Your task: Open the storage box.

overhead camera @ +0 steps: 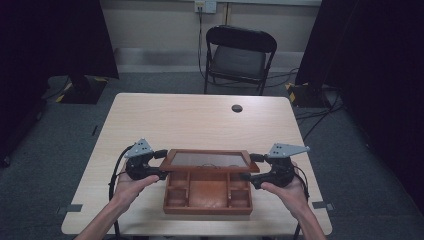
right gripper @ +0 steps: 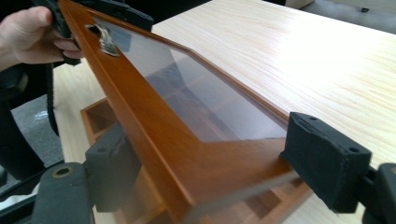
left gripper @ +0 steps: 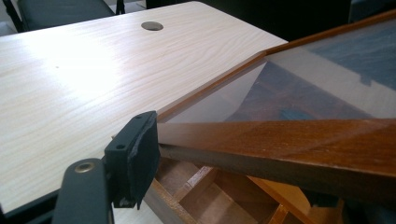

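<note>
Behind the table (overhead camera: 200, 120), a chair (overhead camera: 239, 56); both tools (overhead camera: 156, 163) (overhead camera: 254, 167) pinching the box (overhead camera: 207, 195) lid (overhead camera: 210, 161).

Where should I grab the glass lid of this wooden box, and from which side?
Grip the lid by its wooden frame at the two short ends, coming in from left and right, as the left gripper and right gripper do. The frame is flat and narrow enough to pinch; the centre is a glass pane.

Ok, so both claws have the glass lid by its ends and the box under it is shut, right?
Not quite. The left claw and right claw do hold the lid by its ends, but the box is open: the high view shows the lid raised, with the compartments exposed below it.
</note>
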